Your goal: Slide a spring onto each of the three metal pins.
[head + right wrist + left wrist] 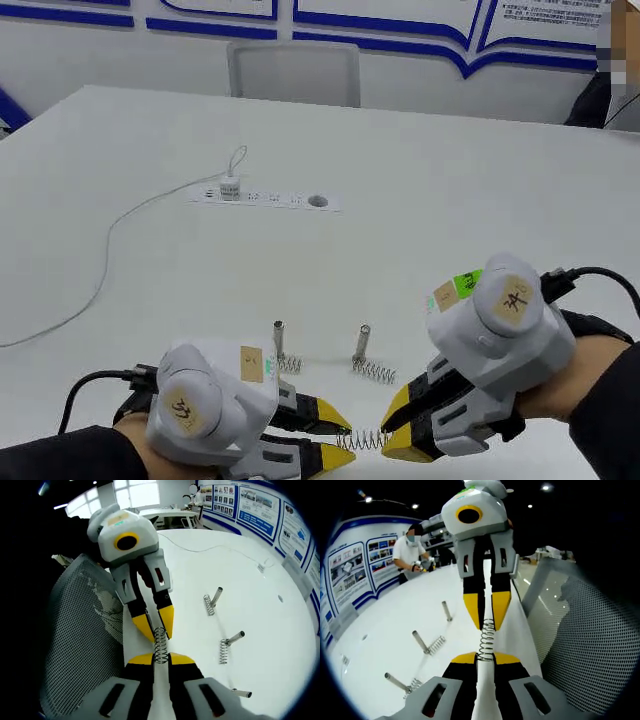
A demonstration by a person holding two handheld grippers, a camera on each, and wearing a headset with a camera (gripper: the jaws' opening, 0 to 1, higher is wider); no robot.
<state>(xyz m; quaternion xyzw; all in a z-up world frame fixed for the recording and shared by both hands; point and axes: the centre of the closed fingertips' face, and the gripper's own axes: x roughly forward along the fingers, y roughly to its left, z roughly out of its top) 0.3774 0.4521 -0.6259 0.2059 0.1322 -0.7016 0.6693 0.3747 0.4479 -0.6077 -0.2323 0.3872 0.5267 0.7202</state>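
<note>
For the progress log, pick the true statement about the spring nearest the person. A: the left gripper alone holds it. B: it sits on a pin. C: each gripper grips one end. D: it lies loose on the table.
C: the spring spans from the closed tips of the left gripper to those of the right gripper.

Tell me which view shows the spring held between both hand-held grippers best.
Left gripper view: the spring spans between the left hand-held gripper and right hand-held gripper, large, coils distinct. Right gripper view shows it too, coils more bunched. Head view shows it small, near the bottom edge.
</note>
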